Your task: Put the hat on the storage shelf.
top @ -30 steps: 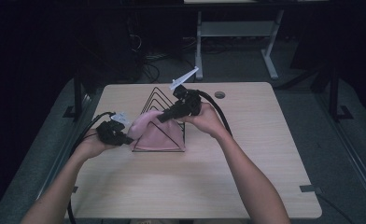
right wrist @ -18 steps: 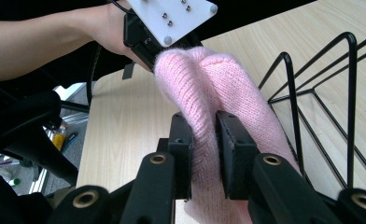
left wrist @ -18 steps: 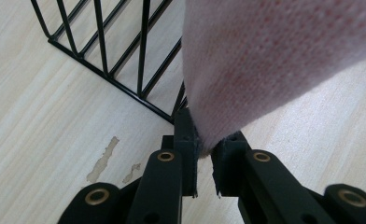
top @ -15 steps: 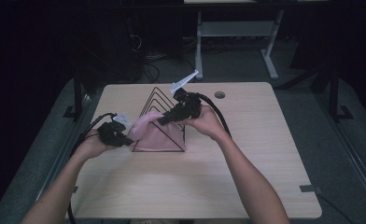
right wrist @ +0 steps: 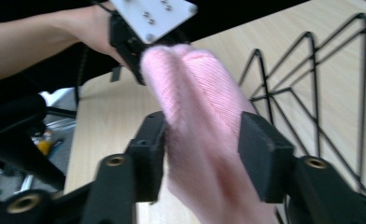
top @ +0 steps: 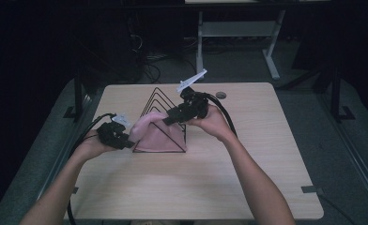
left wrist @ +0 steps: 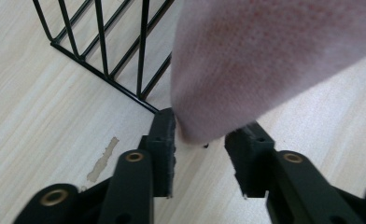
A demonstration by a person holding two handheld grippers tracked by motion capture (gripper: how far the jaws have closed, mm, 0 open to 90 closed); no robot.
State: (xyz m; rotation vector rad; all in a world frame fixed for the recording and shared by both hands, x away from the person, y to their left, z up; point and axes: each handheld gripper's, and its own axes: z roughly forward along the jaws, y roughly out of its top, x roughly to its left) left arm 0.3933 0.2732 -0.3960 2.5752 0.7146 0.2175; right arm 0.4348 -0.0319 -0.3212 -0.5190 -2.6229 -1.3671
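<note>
Pink cloth (top: 155, 133) lay draped over the front of the black wire rack (top: 161, 101) on the worktop (top: 196, 187), so the hanging looked nearly done; what remained, by my judgement, was to let go fully and draw both hands clear. The left claw (left wrist: 200, 140) had just been opening: its 2 jaws stood spread either side of the cloth's lower corner, pads not pressing. The right claw (right wrist: 202, 140) had also just been opening, jaws apart around the cloth's upper fold with fabric between them, grip apparently slack. Left hand (top: 95, 145) sat low beside the rack; right hand (top: 210, 123) was raised over its peak, angled down.
</note>
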